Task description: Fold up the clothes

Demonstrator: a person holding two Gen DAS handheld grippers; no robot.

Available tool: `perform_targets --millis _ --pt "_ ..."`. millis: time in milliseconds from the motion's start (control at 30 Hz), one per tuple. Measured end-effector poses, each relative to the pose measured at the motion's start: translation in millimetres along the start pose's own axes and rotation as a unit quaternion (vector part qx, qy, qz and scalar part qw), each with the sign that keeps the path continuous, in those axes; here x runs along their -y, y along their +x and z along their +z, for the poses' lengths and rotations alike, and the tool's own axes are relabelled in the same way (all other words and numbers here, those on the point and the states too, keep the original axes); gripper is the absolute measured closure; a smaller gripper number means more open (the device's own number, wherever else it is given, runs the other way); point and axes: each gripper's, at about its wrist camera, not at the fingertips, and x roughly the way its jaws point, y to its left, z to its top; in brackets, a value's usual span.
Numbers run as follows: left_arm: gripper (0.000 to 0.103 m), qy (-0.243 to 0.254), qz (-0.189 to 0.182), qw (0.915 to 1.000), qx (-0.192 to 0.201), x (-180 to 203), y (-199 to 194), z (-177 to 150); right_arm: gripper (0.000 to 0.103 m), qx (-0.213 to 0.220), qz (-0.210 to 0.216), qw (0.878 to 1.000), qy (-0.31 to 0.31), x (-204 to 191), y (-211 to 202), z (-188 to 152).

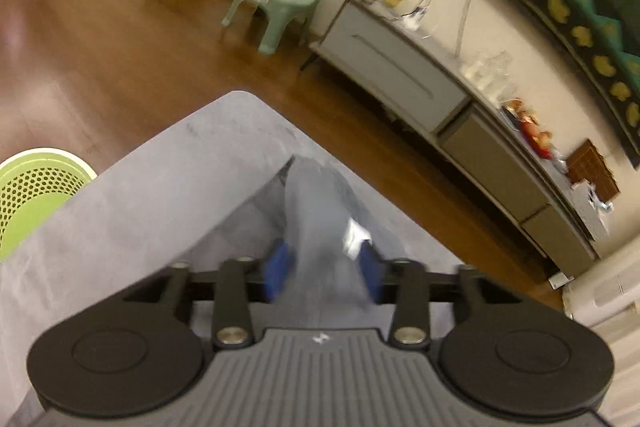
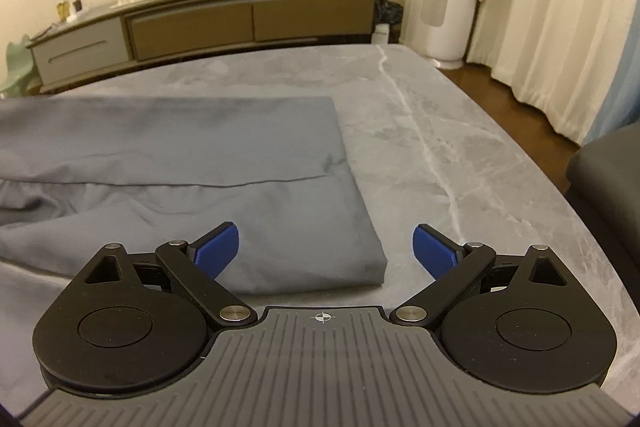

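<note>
Holding jaws wide and empty on the right gripper (image 2: 326, 229), hovering over the grey garment's (image 2: 180, 155) near corner, probably readying the next fold. Straddling a raised fold with the left gripper (image 1: 325, 259); too blurred for telling clamped from slack. Lying spread on the marble table (image 2: 460, 147). Beyond the garment, obstructing nothing: green basket (image 1: 36, 187), sideboard (image 2: 240, 15), chairs (image 1: 280, 3).
</note>
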Motion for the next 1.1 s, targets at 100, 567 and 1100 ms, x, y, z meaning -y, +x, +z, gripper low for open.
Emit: perform_targets --millis 100,567,1100 --pt "0.037 0.061 0.006 0.9981 0.009 6 -43 -29 0.006 0.007 0.001 1.0 0.006 6 -5 0" --pt "0.009 0.166 -0.038 0.9853 -0.001 12 -161 -115 0.003 -0.058 -0.003 0.995 0.085 91 -15 -32" --pt "0.009 0.104 -0.002 0.9942 -0.026 -20 -170 -124 0.101 0.215 0.157 0.964 0.0 62 -131 31"
